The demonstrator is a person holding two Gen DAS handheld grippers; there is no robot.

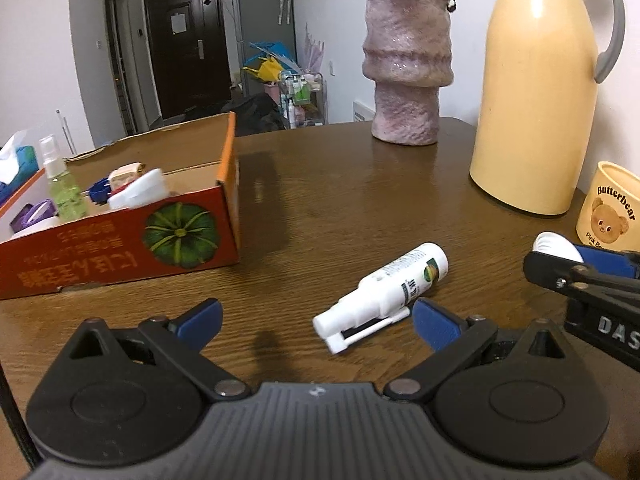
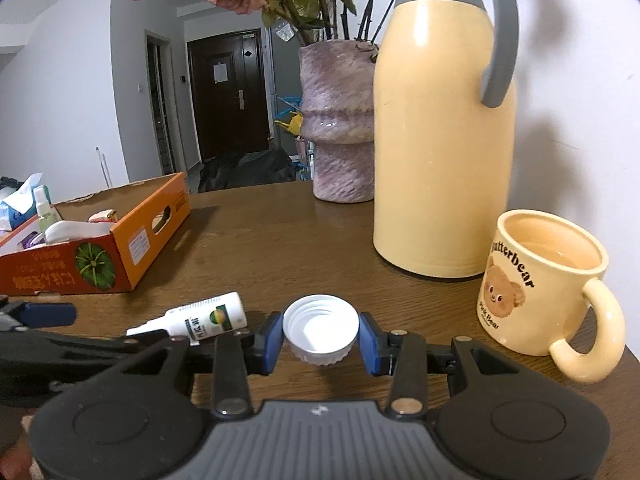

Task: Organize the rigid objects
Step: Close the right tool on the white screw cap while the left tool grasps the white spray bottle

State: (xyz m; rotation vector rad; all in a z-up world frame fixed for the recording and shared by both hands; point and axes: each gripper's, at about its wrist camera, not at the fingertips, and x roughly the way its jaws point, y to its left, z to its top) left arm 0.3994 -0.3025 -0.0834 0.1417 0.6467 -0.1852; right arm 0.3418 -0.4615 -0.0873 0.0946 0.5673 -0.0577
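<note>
A white spray bottle [image 1: 384,290] lies on its side on the wooden table [image 1: 340,184], just ahead of my left gripper [image 1: 316,318], which is open and empty, the bottle's nozzle between its blue fingertips. The bottle also shows in the right wrist view [image 2: 200,316]. My right gripper [image 2: 320,336] is shut on a white screw cap [image 2: 320,330], held open side up above the table; in the left wrist view the cap [image 1: 556,246] shows at the right. An orange cardboard box [image 1: 120,240] with several small items stands at the left.
A tall yellow thermos [image 2: 440,140] and a purple vase [image 2: 340,120] with dried roses stand at the back. A yellow bear mug [image 2: 540,284] sits at the right near the table edge. A tissue pack [image 2: 18,204] lies behind the box.
</note>
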